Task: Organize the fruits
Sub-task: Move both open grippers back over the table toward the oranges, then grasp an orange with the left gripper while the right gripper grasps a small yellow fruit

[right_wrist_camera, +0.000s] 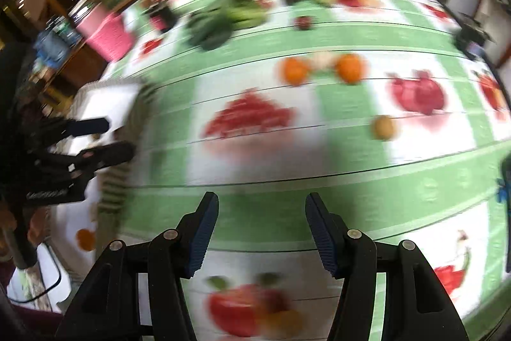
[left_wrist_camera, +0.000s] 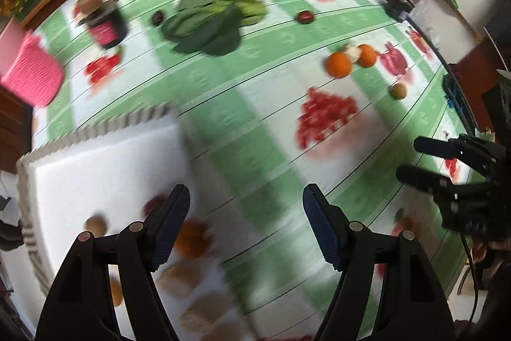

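Observation:
My left gripper (left_wrist_camera: 246, 194) is open and holds nothing, hanging over the right edge of a white foam tray (left_wrist_camera: 95, 155). The tray holds an orange (left_wrist_camera: 191, 238), a dark red fruit (left_wrist_camera: 153, 203) and several brown fruits (left_wrist_camera: 95, 225). Out on the cloth lie two oranges (left_wrist_camera: 338, 64) and a small brown fruit (left_wrist_camera: 397, 91). My right gripper (right_wrist_camera: 262, 198) is also open with nothing in it, above bare tablecloth. In its blurred view the oranges (right_wrist_camera: 293, 71) and the brown fruit (right_wrist_camera: 383, 127) lie farther out, and the tray (right_wrist_camera: 105, 104) is at the left. Each gripper shows in the other's view.
Leafy greens (left_wrist_camera: 207, 24), a dark jar (left_wrist_camera: 107, 24), a pink basket (left_wrist_camera: 32, 75) and small dark red fruits (left_wrist_camera: 305, 16) lie toward the far side of the table. The green and white cloth (left_wrist_camera: 255, 123) carries printed fruit pictures. Shelves stand beyond the right edge.

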`<action>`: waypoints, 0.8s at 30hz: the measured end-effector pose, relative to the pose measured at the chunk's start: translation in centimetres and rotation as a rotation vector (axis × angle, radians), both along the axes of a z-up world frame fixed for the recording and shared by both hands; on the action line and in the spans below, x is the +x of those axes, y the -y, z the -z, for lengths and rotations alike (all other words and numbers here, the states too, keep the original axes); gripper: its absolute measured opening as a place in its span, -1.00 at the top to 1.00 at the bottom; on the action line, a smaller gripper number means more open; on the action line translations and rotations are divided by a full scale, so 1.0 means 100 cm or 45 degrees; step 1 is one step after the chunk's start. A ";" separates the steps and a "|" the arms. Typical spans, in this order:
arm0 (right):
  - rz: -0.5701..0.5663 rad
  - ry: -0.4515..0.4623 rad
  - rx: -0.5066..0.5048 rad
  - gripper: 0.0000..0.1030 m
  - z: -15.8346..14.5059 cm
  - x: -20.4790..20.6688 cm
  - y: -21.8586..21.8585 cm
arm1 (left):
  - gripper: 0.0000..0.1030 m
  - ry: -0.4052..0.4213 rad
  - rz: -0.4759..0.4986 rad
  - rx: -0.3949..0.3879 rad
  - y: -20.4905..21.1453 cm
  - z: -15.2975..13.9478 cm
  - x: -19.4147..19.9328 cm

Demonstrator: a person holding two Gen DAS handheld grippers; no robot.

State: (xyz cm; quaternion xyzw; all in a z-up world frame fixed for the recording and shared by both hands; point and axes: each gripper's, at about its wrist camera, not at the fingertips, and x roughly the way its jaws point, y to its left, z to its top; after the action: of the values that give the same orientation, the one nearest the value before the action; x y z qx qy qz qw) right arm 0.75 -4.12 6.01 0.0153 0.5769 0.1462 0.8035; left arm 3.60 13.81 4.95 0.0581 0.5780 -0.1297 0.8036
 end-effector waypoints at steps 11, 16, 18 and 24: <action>0.122 0.032 -0.027 -0.14 0.008 0.040 0.069 | -0.41 0.010 0.102 0.007 0.077 0.010 0.049; 0.117 0.038 -0.022 -0.10 0.015 0.056 0.073 | -0.41 0.023 0.139 0.025 0.100 0.013 0.067; 0.104 0.034 -0.021 -0.06 0.018 0.060 0.073 | -0.41 0.029 0.148 0.034 0.107 0.015 0.074; 0.078 0.020 -0.030 0.35 0.028 0.068 0.074 | -0.41 0.028 0.176 0.058 0.124 0.024 0.089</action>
State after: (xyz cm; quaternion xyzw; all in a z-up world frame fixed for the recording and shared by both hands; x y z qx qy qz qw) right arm 7.51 -11.55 3.19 0.0223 0.5717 0.1148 0.8121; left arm 12.55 1.38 2.54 0.1177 0.5666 -0.1711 0.7974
